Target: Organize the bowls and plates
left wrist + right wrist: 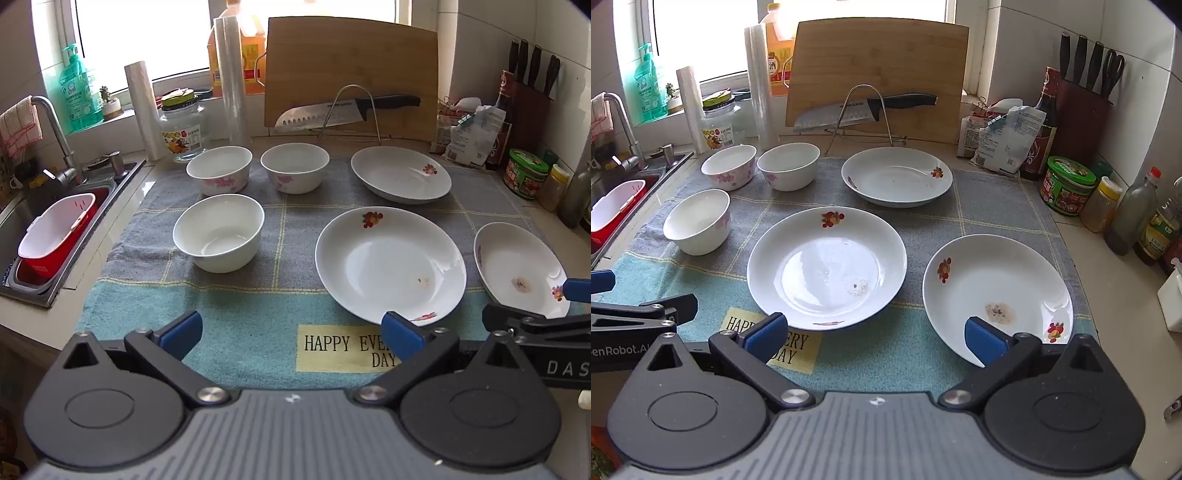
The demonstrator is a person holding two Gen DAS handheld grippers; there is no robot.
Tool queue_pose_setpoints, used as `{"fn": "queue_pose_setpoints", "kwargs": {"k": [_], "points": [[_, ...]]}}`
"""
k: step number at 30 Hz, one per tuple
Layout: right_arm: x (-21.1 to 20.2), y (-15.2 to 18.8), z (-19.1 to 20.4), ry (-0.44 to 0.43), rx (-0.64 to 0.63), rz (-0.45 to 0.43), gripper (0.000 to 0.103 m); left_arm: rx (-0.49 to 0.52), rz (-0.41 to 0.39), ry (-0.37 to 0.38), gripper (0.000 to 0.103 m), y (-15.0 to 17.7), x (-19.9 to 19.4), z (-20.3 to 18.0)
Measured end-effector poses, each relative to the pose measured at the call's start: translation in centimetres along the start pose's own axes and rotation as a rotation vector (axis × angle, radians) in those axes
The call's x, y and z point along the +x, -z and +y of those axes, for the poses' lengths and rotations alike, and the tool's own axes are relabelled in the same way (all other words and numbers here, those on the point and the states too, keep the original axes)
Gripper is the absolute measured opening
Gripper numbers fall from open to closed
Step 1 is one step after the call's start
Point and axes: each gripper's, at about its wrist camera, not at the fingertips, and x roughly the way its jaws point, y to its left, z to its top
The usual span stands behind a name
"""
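Left wrist view looks down over a grey-and-teal checked dish towel (229,332) spread on the kitchen counter, and everything to be sorted sits on it, all apart from one another. Biggest is the white round plate with a red flower print (389,264) in the middle, with a second flowered white plate (400,173) behind it and a third flowered white plate (521,269) off to the right. Then come three white ceramic bowls: the plain-looking near bowl (218,238), and behind it a pink-flowered left bowl (219,170) and a pink-flowered right bowl (294,166).

Both tongs hang released and empty, jaws spread wide. The left gripper (291,332) has its right pad just at the near rim of the middle plate, with the near bowl ahead and to its left. The right gripper (875,338) hovers over the towel between the middle plate and the third plate, its right pad over that plate's near rim, so I'd judge the right hand nearer the plates and the left nearer the bowls.

Readable writing: the towel's yellow patch (343,347) says "HAPPY EVE… DAY"; the right tool's arm shows "DAS"; the left's, in the right wrist view, "enRobot.A". The bottle and jar labels are too small to read.
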Motion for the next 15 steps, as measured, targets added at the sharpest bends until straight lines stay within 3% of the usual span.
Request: {"fn": "queue_pose_setpoints", "kwargs": {"k": [15], "points": [[-0.2, 0.1, 0.0, 0.002, 0.003, 0.004, 0.103, -0.002, -0.006, 0.013, 0.102, -0.1, -0.1, -0.2]]}}
